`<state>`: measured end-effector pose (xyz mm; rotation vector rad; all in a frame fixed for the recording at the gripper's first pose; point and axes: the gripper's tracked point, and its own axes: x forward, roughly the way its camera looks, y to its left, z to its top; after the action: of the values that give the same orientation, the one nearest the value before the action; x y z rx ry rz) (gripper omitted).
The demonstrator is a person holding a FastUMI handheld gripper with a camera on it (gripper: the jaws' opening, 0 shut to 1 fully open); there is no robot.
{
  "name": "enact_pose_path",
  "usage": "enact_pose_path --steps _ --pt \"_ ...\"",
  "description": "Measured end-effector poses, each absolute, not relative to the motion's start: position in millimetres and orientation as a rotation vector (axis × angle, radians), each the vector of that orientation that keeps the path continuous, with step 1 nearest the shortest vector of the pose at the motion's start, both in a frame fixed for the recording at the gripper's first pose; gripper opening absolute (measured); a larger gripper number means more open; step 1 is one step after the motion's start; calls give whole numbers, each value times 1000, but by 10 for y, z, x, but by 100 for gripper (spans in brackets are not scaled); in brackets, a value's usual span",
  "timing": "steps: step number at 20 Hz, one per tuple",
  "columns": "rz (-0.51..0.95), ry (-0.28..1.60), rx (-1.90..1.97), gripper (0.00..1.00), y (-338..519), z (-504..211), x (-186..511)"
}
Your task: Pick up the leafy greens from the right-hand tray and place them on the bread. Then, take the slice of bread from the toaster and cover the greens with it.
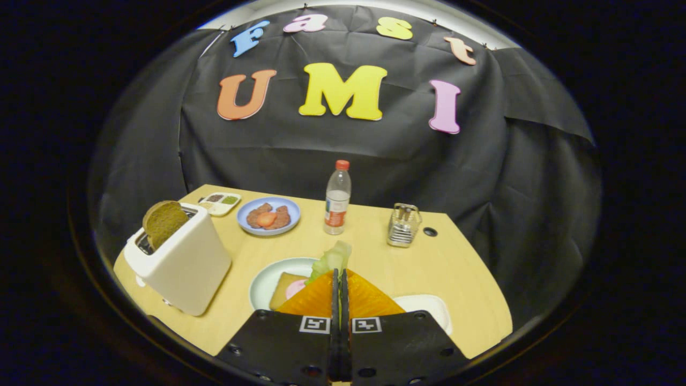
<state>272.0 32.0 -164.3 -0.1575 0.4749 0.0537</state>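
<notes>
Gripper (339, 276) body — two flat black plates, screw holes along edges; square black-and-white marker tag on each plate; fingers (335, 300) narrow, ridged — pressed together at centre line.

Dim booth, probably overhead light; bowed edges.

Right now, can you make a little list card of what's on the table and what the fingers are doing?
gripper: fingers shut on the leafy greens
plate: holds bread, just ahead of the fingers, left
toaster: bread slice sticking up
blue plate: food on it
bottle: upright, beyond the fingers
tray: white, right of the fingers
</notes>
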Motion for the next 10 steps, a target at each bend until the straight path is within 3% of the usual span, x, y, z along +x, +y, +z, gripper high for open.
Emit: enact_pose_path --steps 10 --pt "224 570 -38 0 1169 -2127 3091"
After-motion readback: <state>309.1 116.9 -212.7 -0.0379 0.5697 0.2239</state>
